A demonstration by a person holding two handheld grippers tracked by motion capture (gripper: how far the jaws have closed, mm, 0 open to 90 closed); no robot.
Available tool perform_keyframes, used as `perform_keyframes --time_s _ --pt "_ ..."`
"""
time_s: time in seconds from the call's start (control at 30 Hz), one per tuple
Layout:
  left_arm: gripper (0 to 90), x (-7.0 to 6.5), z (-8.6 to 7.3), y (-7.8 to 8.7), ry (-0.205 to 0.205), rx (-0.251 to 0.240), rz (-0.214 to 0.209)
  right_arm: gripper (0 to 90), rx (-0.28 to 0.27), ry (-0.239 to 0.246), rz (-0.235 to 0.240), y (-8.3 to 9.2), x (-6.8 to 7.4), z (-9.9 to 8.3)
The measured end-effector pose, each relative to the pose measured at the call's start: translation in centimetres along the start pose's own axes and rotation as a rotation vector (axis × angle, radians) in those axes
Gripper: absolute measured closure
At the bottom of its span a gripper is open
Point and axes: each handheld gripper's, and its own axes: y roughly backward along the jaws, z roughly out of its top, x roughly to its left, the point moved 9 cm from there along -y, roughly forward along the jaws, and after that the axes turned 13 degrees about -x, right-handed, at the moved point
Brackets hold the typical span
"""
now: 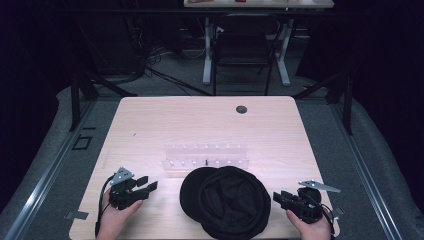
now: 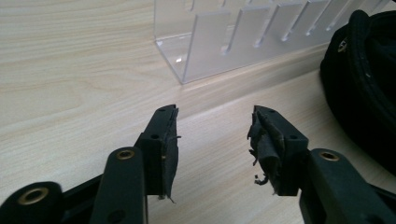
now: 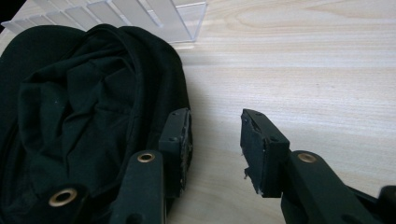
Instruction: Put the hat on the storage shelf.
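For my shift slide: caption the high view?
Open left gripper and right gripper flank a black cap before a clear rack.

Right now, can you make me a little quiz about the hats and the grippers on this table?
1. True or false: the left hand-held gripper grips a hat.
2. What stands behind the black hats? A) clear rack B) red box C) bowl
3. Which hand-held gripper has one jaw right beside the hats?

Key: 1. False, its jaws are open with nothing between them. 2. A, the clear rack. 3. The right hand-held gripper.
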Motion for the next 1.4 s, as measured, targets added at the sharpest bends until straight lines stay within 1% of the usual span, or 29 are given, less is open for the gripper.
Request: perform_keyframes --time_s 0.07,0.1,0.13,0.17,0.23,0.3,0.37,0.4,0.43,0.47,0.53,0.57,0.63,0.67,0.7,0.8,0.83,0.87,0.9,0.93,1.0,1.07,1.13,1.17,1.2,1.27,1.3,1.37,1.4 --pt "49.2 -0.1 0.0 0.0 -0.001 0.002 -0.008 61.8 0.002 -0.001 0.003 0.0 0.1 0.0" --pt "49.1 -0.2 0.0 0.0 -0.005 0.003 -0.009 61.1 0.002 0.004 0.013 0.2 0.5 0.0" --pt "49.1 -0.2 0.0 -0.1 -0.010 -0.002 -0.006 61.1 0.002 0.004 0.013 0.2 0.5 0.0" --pt "49.0 -0.3 0.0 -0.1 -0.017 0.010 -0.011 60.8 0.002 0.006 0.013 0.2 0.7 0.0" --pt "48.8 -0.6 0.0 -0.2 -0.029 0.001 -0.012 60.2 0.019 0.019 0.022 0.2 1.2 -0.3" --pt "48.8 -0.7 0.0 -0.2 -0.029 0.001 -0.015 60.3 0.023 0.019 0.022 0.1 1.3 -0.4" --pt "48.8 -0.7 0.1 -0.2 -0.035 0.002 -0.017 63.8 0.041 0.016 0.024 0.0 1.3 -0.7" --pt "48.8 -0.8 0.1 -0.3 -0.036 0.002 -0.018 67.3 0.047 -0.003 0.032 -0.1 1.3 -0.8" --pt "48.8 -0.8 0.1 -0.3 -0.037 0.001 -0.019 67.3 0.047 -0.003 0.032 -0.1 1.3 -0.8" --pt "48.8 -0.8 0.1 -0.2 -0.041 0.004 -0.019 74.8 0.062 -0.018 0.045 -0.1 1.2 -0.9" --pt "48.9 -0.8 0.0 -0.2 -0.042 0.005 -0.019 82.6 0.077 -0.033 0.045 -0.4 1.2 -1.1" --pt "48.9 -0.8 0.0 -0.2 -0.041 0.007 -0.019 85.3 0.083 -0.034 0.045 -0.5 1.1 -1.1" --pt "48.9 -0.8 -0.1 -0.2 -0.043 0.008 -0.018 87.9 0.092 -0.038 0.049 -0.6 1.1 -1.1" --pt "49.0 -0.7 0.0 -0.2 -0.044 0.007 -0.017 89.9 0.088 -0.045 0.049 -0.7 1.1 -1.1" --pt "49.0 -0.7 0.0 -0.2 -0.042 0.005 -0.016 90.0 0.082 -0.053 0.050 -0.8 1.1 -0.9" --pt "49.0 -0.8 -0.1 -0.2 -0.043 0.006 -0.016 88.9 0.066 -0.058 0.049 -0.8 1.2 -0.5" --pt "49.0 -0.7 -0.1 -0.1 -0.046 0.009 -0.016 84.2 0.067 -0.044 0.049 -0.6 1.3 -0.4" --pt "49.0 -0.7 -0.1 -0.1 -0.045 0.009 -0.015 78.4 0.047 -0.025 0.029 -0.4 1.4 -0.3" --pt "49.0 -0.7 -0.1 -0.1 -0.046 0.007 -0.014 76.0 0.039 0.000 0.023 -0.3 1.5 -0.2" --pt "49.0 -0.7 -0.1 -0.1 -0.043 0.007 -0.012 73.8 0.024 0.010 0.024 -0.1 1.7 -0.1" --pt "49.0 -0.7 -0.1 0.0 -0.038 0.002 -0.011 72.0 0.014 0.020 0.044 0.3 2.2 0.2" --pt "49.0 -0.6 -0.1 0.0 -0.037 0.002 -0.009 69.8 0.020 0.022 0.040 0.4 2.5 0.2" --pt "49.0 -0.7 -0.1 0.0 -0.036 0.002 -0.008 67.9 0.059 0.021 0.023 0.3 2.6 -0.2" --pt "49.0 -0.8 -0.1 0.0 -0.037 0.004 -0.009 73.1 0.093 0.019 0.027 0.0 2.6 -0.7" --pt "49.0 -0.8 -0.1 0.0 -0.037 0.004 -0.009 73.1 0.093 0.019 0.027 0.0 2.6 -0.7" --pt "49.0 -0.8 0.0 0.0 -0.041 0.000 -0.011 82.2 0.115 0.002 0.036 -0.3 2.6 -0.9" --pt "49.1 -0.8 0.0 0.0 -0.045 -0.002 -0.009 84.7 0.120 -0.001 0.039 -0.4 2.6 -0.8" --pt "49.1 -0.8 0.0 0.0 -0.045 -0.002 -0.011 87.0 0.114 0.010 0.032 -0.7 2.4 -0.4" --pt "49.1 -0.8 0.0 0.0 -0.045 -0.001 -0.012 87.6 0.111 0.005 0.030 -0.9 2.2 0.0"
